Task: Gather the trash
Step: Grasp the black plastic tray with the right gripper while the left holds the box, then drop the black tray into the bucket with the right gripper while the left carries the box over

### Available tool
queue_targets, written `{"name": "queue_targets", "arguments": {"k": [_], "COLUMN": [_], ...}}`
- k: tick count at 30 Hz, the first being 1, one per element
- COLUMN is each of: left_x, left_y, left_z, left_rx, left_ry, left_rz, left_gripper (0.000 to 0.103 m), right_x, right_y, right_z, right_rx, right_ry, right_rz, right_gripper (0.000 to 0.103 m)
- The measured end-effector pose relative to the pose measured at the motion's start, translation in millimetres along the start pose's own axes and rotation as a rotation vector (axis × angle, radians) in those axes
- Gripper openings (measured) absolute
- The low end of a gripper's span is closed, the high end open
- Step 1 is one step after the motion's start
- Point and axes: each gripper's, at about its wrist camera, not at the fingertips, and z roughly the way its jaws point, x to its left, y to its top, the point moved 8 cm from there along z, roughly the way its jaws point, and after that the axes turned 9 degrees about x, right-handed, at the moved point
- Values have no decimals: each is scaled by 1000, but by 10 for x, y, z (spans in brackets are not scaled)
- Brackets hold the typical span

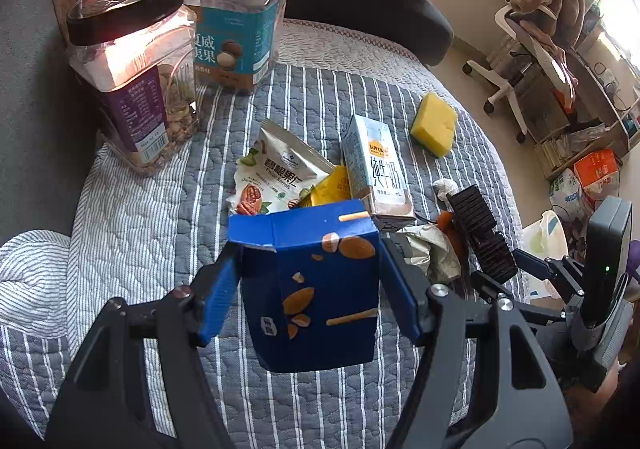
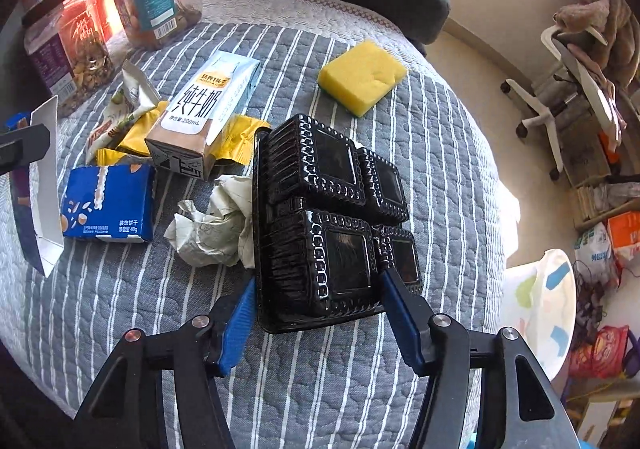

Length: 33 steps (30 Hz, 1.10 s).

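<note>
My left gripper [image 1: 310,281] is shut on an open blue snack box [image 1: 316,289] and holds it above the striped quilt. My right gripper [image 2: 316,303] is shut on a black plastic tray [image 2: 332,225] with four compartments, also seen edge-on in the left wrist view [image 1: 480,233]. On the quilt lie a milk carton [image 2: 208,109], a silver nut packet [image 1: 280,173], yellow wrappers [image 2: 240,141], crumpled paper [image 2: 216,225] and a blue biscuit packet [image 2: 108,205].
Two black-lidded nut jars [image 1: 132,69] [image 1: 240,21] stand at the back left. A yellow sponge [image 2: 362,77] lies at the far right of the quilt [image 2: 120,309]. A white bag [image 2: 548,301] stands on the floor to the right, an office chair [image 2: 572,89] beyond.
</note>
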Motion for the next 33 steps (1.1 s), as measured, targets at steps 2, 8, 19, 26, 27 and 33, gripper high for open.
{"name": "queue_targets", "arguments": {"k": [2,8,19,26,27,33], "left_x": [-28,-157,-578,-1012,-1084,-1554], "left_y": [-5,-17,-40,-91,-94,-150], "left_z": [-4,-14,4,65,72,141], "left_rx": [1,-2,-2,12,13,19], "left_ry": [-10,-32,-93,-132,-138,-159], "left_rz": [2,24,106,179,189,267], "left_gripper": [68,68,68,68,68,68], "right_x": [-100,-433,-1129,-1584,-1667,-2296], "right_y": [4,-21,-229,-469,-510,-804], "right_z": [-86,-226,-367,-491,-510,-609], "right_rx": [-13,-25,-22,-53,-61,-110], "right_ry": [36,135,374,435,434,424], "right_rz": [31,138,386,501,517,645], "right_gripper": [62,61,61,61,61,61]}}
